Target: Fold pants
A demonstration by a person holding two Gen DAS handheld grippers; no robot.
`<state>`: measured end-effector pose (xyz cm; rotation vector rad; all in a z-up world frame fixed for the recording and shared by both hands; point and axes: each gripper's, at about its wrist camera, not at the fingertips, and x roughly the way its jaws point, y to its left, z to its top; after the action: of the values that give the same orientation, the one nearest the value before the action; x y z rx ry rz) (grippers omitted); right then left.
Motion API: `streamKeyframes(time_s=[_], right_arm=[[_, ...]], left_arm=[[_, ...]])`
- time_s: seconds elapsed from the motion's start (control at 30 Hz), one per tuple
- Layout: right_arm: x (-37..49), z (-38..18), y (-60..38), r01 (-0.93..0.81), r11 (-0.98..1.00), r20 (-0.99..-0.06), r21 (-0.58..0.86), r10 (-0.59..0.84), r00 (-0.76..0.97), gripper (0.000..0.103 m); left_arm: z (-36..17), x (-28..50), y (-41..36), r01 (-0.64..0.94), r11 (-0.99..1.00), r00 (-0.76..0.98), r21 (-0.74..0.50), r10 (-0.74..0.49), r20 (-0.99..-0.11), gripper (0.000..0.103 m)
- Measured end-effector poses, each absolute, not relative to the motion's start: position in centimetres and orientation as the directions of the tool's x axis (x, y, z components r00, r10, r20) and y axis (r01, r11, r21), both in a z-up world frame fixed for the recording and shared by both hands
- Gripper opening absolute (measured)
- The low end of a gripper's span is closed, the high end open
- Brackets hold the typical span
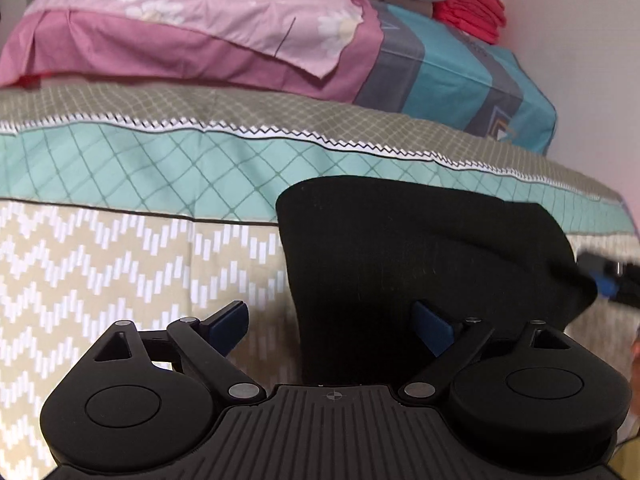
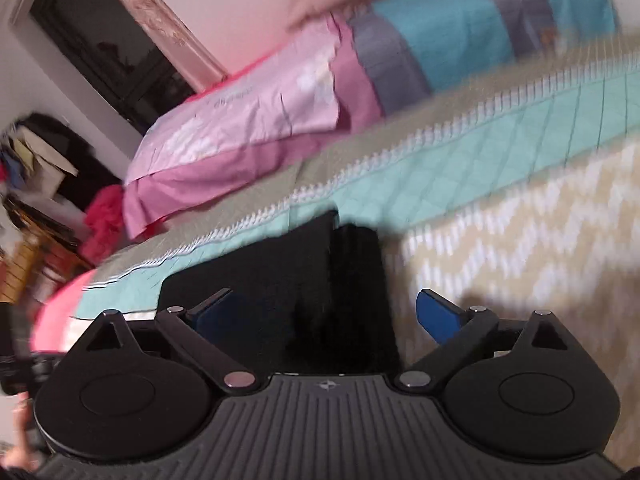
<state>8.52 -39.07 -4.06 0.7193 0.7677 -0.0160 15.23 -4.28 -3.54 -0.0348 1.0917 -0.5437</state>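
Note:
The black pants (image 1: 420, 256) lie folded on the patterned bedspread (image 1: 120, 264). My left gripper (image 1: 332, 328) is open, its blue fingers either side of the pants' near left edge. The right gripper shows at the far right of the left wrist view (image 1: 612, 280), at the pants' right corner. In the blurred right wrist view the pants (image 2: 280, 280) lie ahead and my right gripper (image 2: 324, 316) is open, its jaws spread with the cloth's edge between them.
A pink pillow (image 1: 180, 40) and a teal and grey pillow (image 1: 452, 68) lie at the head of the bed, with red cloth (image 1: 472, 4) on top. A wall is at right. Room clutter (image 2: 48, 184) and a dark window (image 2: 104, 48) are at left.

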Motion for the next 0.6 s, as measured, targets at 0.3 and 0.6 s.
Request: streamKeyframes(time_s=[0.3, 0.6], right_arm=[[10.5, -7.2, -37.8, 0.271, 0.688, -0.639, 0.673, 0.355, 0.682, 0.058], [5.3, -1.3, -36.2, 0.153, 0.629, -0.520, 0.762, 0.455, 0.723, 0.049]], left_arm=[[-7.9, 16.8, -4.0, 0.219, 0.773, 0.129, -0.595, -0.628, -0.768, 0.103], [0.5, 8.9, -3.8, 0.406, 0.761, 0.215, -0.506, -0.618, -0.756, 0.103]])
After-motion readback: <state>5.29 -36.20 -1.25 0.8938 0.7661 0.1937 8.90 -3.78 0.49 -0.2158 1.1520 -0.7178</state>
